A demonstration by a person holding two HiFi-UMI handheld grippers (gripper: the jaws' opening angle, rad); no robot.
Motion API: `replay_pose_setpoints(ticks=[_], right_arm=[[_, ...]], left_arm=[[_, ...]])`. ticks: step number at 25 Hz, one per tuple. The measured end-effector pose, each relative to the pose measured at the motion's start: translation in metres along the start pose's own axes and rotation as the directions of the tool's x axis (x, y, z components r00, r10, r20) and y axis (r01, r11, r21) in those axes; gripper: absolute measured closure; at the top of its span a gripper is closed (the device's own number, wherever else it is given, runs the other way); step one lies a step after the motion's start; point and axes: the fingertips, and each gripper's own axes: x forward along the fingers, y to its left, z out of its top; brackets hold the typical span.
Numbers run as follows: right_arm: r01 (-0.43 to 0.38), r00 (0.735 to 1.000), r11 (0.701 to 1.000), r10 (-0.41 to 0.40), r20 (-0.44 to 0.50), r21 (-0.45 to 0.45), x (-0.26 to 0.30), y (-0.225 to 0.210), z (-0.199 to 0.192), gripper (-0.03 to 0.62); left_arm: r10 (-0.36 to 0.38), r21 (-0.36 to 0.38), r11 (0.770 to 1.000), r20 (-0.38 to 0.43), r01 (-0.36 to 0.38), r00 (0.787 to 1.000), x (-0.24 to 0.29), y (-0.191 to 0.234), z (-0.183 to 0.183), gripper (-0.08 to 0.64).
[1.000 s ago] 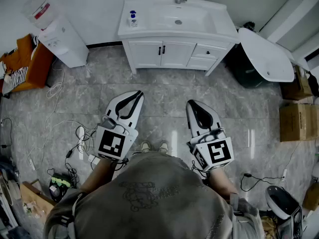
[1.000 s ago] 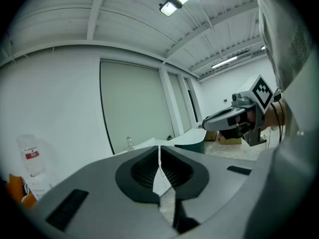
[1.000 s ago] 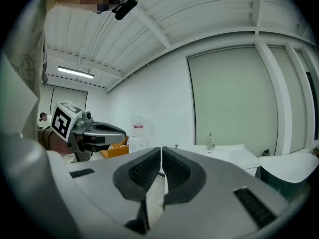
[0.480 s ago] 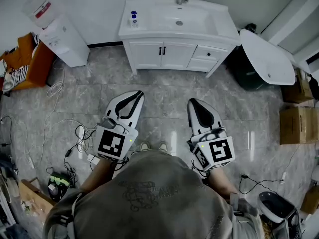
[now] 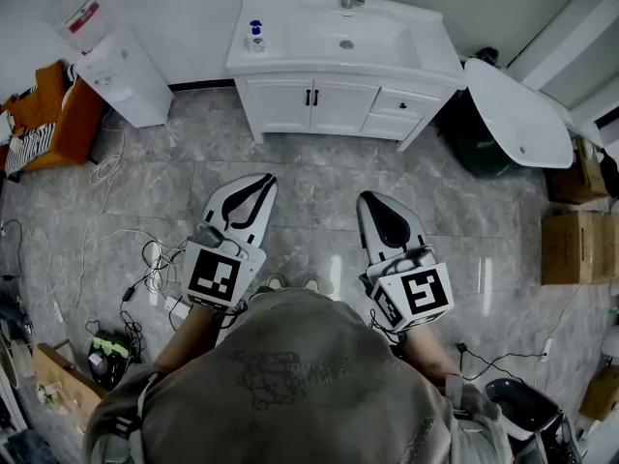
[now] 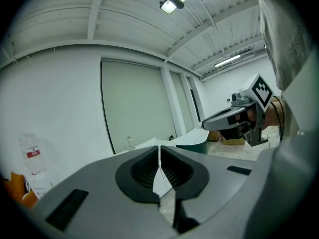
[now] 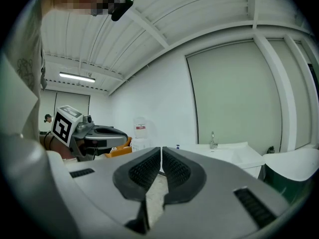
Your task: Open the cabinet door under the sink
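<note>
The white sink cabinet point(image 5: 290, 66) stands against the far wall, and its two doors point(image 5: 309, 107) with dark handles point(image 5: 312, 97) are closed. Both grippers hang over the grey floor well short of it. My left gripper point(image 5: 268, 179) has its jaws together and empty, as the left gripper view point(image 6: 159, 147) confirms. My right gripper point(image 5: 371, 199) is shut too, with nothing between its pads point(image 7: 161, 148). The right gripper view shows the sink point(image 7: 227, 153) and faucet point(image 7: 213, 139) ahead to the right.
A water dispenser point(image 5: 106, 61) stands left of the cabinet, and an orange seat point(image 5: 48, 124) lies further left. A white oval tub point(image 5: 517, 109) leans on the right, near cardboard boxes point(image 5: 571, 240). Loose cables point(image 5: 145, 259) trail over the floor at my left.
</note>
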Motion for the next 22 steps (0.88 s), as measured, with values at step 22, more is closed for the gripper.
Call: replay_pose_setpoints(ticks=[22], right_arm=[[-0.062, 0.998, 0.998, 0.061, -0.011, -0.015, 0.001, -0.017, -0.019, 0.561]], left_arm=[[0.020, -0.015, 1.000, 0.025, -0.019, 1.000, 0.024, -0.022, -0.003, 0.534]])
